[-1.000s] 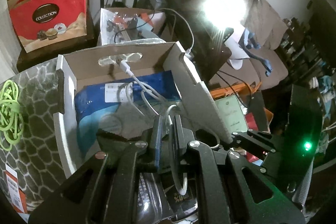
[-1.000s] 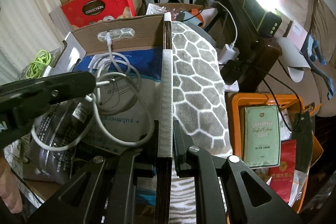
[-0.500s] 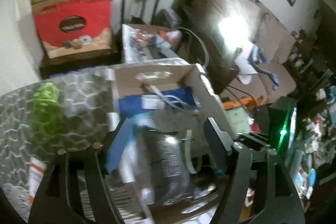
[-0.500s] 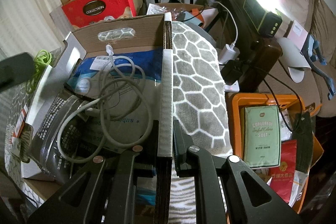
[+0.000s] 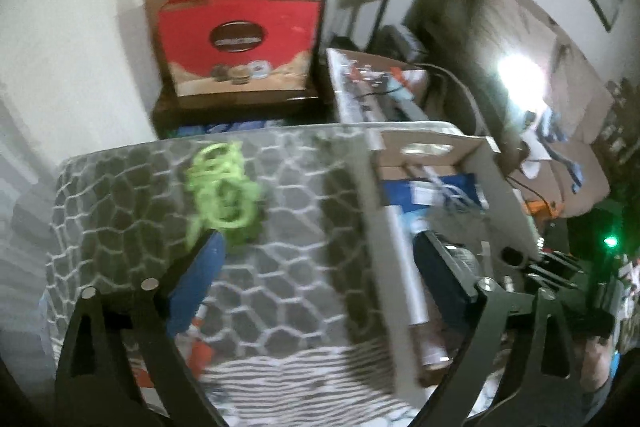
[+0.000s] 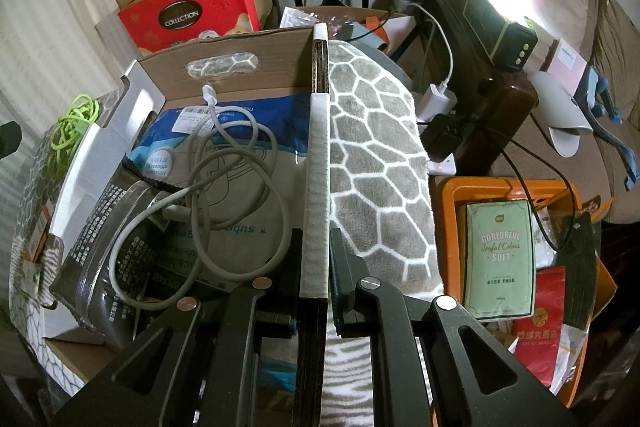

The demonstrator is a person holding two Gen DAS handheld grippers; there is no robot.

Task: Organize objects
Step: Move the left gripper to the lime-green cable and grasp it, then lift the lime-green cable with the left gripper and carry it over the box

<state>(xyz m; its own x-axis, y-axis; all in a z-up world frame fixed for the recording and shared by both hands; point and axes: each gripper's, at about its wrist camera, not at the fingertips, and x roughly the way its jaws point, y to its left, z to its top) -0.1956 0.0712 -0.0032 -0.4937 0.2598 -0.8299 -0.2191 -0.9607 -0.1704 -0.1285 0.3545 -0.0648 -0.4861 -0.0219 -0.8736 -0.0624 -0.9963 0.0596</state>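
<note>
Between the wide-open, empty jaws of the left gripper (image 5: 316,279), which have just been opening, only patterned blanket (image 5: 280,267); ahead, the green cord (image 5: 222,187), well outside the cardboard box (image 6: 236,67). Best to centre over the bundle before closing, keeping the right gripper (image 6: 316,267) clamped on the box wall. Hard to read through blur: the cord's loose ends.

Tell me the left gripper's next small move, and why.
Probably ease the left gripper forward over the green cord and close on it. Its jaws have just been opening and stand wide with nothing between them. The white cable already lies inside the cardboard box, while the green cord sits loose on the patterned blanket outside it. The right gripper is clamped on the box wall.
</note>
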